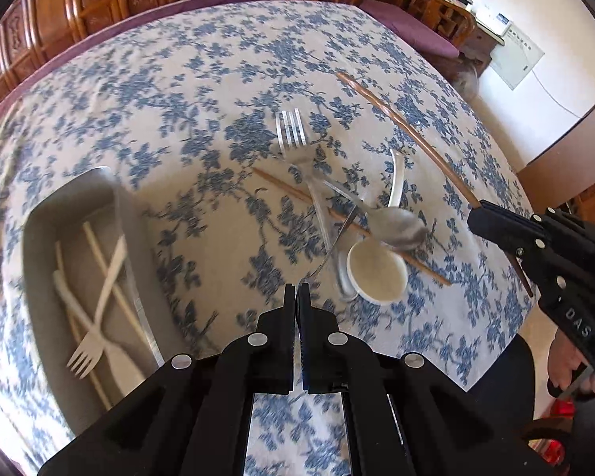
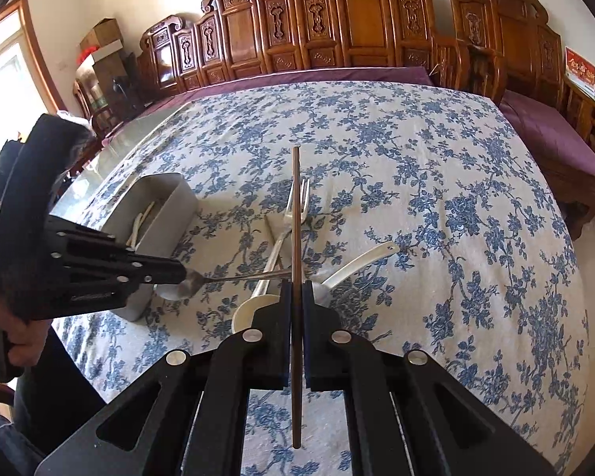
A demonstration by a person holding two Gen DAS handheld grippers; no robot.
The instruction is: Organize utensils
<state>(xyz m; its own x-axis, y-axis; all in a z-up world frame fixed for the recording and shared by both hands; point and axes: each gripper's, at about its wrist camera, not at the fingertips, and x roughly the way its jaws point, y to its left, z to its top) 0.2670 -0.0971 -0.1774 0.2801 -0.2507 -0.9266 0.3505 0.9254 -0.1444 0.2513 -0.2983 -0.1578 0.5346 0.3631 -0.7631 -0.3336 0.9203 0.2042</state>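
Note:
My left gripper [image 1: 296, 289] [image 2: 181, 269] is shut on a small metal spoon [image 2: 189, 281], pinched at the bowl end. Its thin handle [image 1: 334, 244] runs out over the pile. My right gripper [image 2: 296, 289] [image 1: 476, 212] is shut on a brown chopstick [image 2: 296, 206] [image 1: 400, 127] that sticks out ahead of and behind the pads. Below lie a metal fork [image 1: 293, 131] [image 2: 299, 198], a second brown chopstick [image 1: 297, 194], a larger metal spoon [image 1: 400, 230] and a white ceramic spoon [image 1: 377, 275] [image 2: 369, 261], crossed over one another.
A grey tray [image 1: 59, 206] [image 2: 166, 190] at the left holds a white plastic fork, a white knife and pale chopsticks. The blue floral tablecloth [image 2: 436, 198] covers the table. Carved wooden chairs [image 2: 357, 31] line the far side. A person's hand [image 2: 23, 341] grips the left tool.

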